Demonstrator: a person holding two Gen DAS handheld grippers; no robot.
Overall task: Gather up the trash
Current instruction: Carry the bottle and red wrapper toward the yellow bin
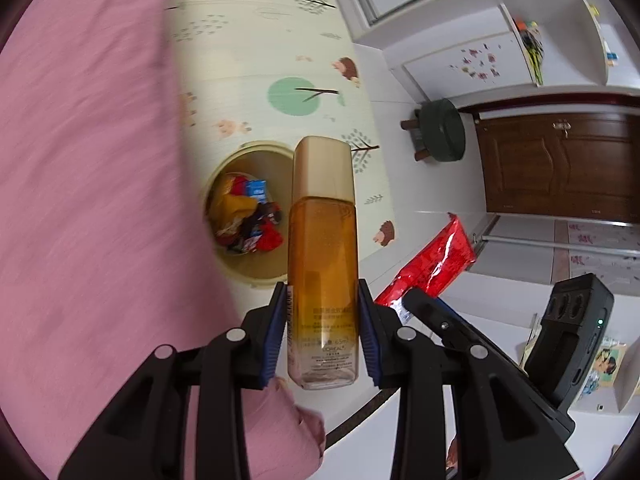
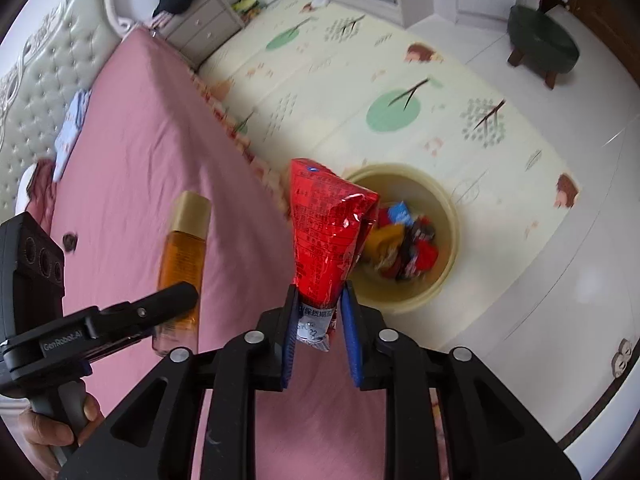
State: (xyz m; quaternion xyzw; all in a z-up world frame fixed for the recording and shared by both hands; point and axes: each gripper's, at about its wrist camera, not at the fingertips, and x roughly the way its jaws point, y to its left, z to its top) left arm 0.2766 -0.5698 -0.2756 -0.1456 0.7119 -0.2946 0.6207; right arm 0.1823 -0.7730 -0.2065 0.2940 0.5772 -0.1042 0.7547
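Holding one piece of trash in each gripper, the person has both loads up near the bin (image 2: 404,296) but neither dropped, so this round looks to me a little past halfway: pickup done, release left.

The amber bottle (image 1: 323,264) is clenched low on its body by the left gripper (image 1: 323,332), its gold cap pointing away from the camera. It hangs above the edge of the pink bedsheet (image 1: 88,184), just short of the bin's rim in the left wrist view. It is a rigid, flat-sided cosmetic bottle, translucent, glossy, with small printed text near its clear base; it should slip little between the blue pads (image 1: 366,336).

The red wrapper (image 2: 330,232) is pinched at its crimped white end by the right gripper (image 2: 318,328) and stands up from it, nearer the bin than the bottle, overlapping the rim's near side in the right wrist view. It is thin crinkled foil, shiny, covered in print, and puffed toward its free end.

The bin is round, smooth cream plastic, standing on the floor mat (image 2: 360,80) beside the bed. Several crumpled wrappers (image 2: 404,248), red, blue and yellow, already lie inside, so earlier collecting seems done. No other loose trash shows beyond the bin.
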